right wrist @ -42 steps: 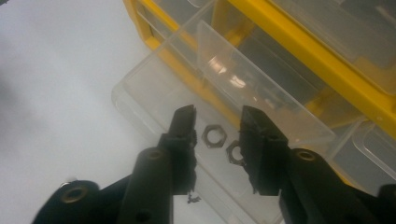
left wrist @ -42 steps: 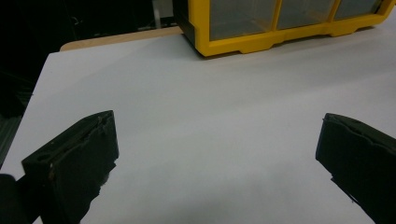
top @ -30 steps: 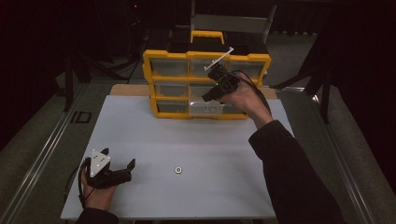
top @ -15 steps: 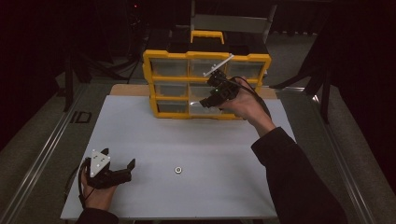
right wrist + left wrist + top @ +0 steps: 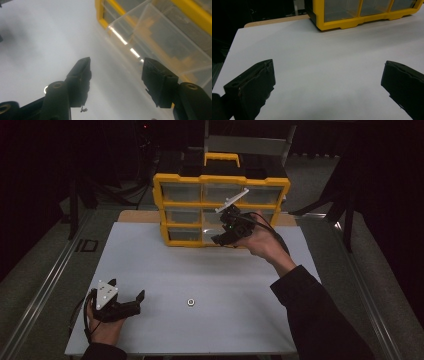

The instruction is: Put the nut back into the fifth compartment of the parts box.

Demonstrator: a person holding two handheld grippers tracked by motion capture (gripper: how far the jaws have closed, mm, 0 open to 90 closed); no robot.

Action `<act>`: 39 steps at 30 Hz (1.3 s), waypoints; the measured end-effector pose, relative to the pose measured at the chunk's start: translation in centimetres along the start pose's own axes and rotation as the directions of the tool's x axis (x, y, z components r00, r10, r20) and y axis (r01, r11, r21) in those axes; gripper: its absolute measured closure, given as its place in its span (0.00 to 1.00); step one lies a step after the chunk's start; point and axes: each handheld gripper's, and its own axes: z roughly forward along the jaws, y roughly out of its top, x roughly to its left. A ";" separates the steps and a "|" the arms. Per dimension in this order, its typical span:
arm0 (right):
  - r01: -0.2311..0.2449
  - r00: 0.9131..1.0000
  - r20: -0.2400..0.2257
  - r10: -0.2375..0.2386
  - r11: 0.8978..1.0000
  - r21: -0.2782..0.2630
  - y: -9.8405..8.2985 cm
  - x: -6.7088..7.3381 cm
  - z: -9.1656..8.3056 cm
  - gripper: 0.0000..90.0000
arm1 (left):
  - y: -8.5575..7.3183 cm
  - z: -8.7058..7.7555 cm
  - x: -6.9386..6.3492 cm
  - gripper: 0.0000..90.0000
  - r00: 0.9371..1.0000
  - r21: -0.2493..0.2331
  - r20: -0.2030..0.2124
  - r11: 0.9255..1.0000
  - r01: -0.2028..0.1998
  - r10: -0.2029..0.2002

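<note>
A yellow organizer (image 5: 220, 181) with clear drawers stands at the back of the white table (image 5: 150, 265). One clear drawer (image 5: 160, 37) in its bottom row is pulled out a little. My right gripper (image 5: 220, 239) hovers just in front of that drawer (image 5: 206, 236), tilted down to the left. Its jaws have just been opening, and the right gripper (image 5: 117, 65) is open with nothing between its pads. A small metal ring (image 5: 190, 302) lies on the table near the front. The left gripper (image 5: 127, 289) rests at the front left, and its gripper view shows the left gripper (image 5: 328, 67) wide open over bare table.
The organizer (image 5: 362, 15) has a black top with a yellow carry handle (image 5: 220, 157). A wooden strip (image 5: 135, 216) edges the table's far side. Metal rails (image 5: 45, 285) run along the left, and dark stands surround the table.
The right hand has moved left and slightly down along the organizer's front, to the bottom middle drawer. The left hand and the ring have not moved.
</note>
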 end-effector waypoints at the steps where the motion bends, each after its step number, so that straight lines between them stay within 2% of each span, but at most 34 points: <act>1: 0.005 1.000 0.002 -0.005 1.000 -0.001 -0.1 0.1 0.0 0.45 | 0.0 0.0 0.0 0.00 1.000 0.000 0.000 1.000 0.000 0.000; 16: 0.041 0.999 -0.019 -0.041 0.999 0.000 -1.5 2.3 1.0 0.41 | 0.0 0.0 0.0 0.00 1.000 0.001 0.000 1.000 -0.001 0.001; 20: 0.038 0.999 -0.013 -0.038 0.999 -0.001 -1.7 2.6 1.2 0.41 | 0.0 0.0 -0.1 0.00 1.000 0.003 0.001 1.000 -0.002 0.002; 39: 0.036 0.997 -0.067 -0.037 0.999 -0.014 -3.6 4.5 3.1 0.41 | 0.0 0.0 -0.1 0.00 1.000 0.003 0.002 1.000 -0.002 0.002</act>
